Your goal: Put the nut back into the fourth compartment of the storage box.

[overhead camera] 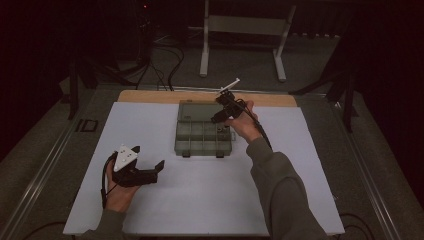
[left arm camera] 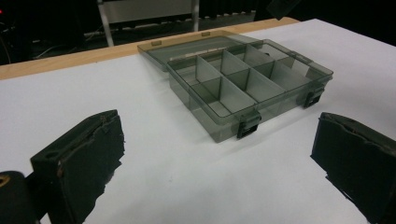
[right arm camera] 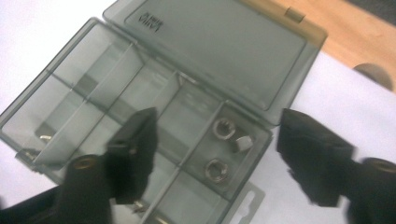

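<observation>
The right gripper hovers over the right end of the organiser box, which sits just above the centre of the high view on the white worktop. Its jaws stand well apart with nothing between them, and in the right gripper view three nuts lie in the compartment right below the gap. The step in hand looks like dropping small hardware into that compartment. To do it well, the gripper should stay centred over that one cell, low enough that a piece cannot bounce over a divider, and lift straight up clear of the thin walls.

The left gripper rests low at the lower left of the high view, jaws apart and empty, aimed toward the box; it could steady the box by its front edge if it slides.

The box is smoky translucent grey plastic, shallow, split by dividers into several cells. Its lid lies flat open behind it toward the wooden strip, and two dark latches sit on its front wall
</observation>
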Motion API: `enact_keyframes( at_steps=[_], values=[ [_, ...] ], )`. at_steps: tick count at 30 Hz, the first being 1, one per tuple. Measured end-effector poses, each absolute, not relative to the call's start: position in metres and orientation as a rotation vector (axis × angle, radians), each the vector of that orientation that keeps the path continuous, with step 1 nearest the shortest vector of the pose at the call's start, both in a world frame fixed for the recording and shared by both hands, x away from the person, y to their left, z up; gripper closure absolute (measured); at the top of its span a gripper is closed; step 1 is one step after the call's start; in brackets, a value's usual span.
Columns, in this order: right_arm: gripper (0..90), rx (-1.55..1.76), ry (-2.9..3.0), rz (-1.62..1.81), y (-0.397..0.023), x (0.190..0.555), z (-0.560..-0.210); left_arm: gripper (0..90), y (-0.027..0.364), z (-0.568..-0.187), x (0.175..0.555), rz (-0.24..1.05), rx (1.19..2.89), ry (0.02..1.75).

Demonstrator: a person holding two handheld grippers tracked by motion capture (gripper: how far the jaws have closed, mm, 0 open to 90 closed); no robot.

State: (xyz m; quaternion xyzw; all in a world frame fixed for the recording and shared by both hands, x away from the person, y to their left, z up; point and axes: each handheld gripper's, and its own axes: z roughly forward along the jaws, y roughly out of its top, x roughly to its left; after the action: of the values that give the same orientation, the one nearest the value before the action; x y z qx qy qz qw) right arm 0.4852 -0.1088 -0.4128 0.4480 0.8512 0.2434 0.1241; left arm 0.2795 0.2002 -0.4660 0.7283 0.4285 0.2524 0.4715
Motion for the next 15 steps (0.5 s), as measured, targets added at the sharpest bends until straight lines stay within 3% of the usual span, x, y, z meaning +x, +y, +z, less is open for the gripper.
enact_keyframes(
  at_steps=[5, 15],
  values=[
    [17.0, 1.357, 2.423, 0.793, -0.119, 0.489, -0.412, 2.5, 0.201, -0.468, 0.282, 0.607, 1.773, 1.064],
    [17.8, 1.454, 2.356, 0.903, -0.140, 0.497, -0.423, 3.8, 0.199, -0.466, 0.286, 0.595, 1.757, 1.075]
  ],
)
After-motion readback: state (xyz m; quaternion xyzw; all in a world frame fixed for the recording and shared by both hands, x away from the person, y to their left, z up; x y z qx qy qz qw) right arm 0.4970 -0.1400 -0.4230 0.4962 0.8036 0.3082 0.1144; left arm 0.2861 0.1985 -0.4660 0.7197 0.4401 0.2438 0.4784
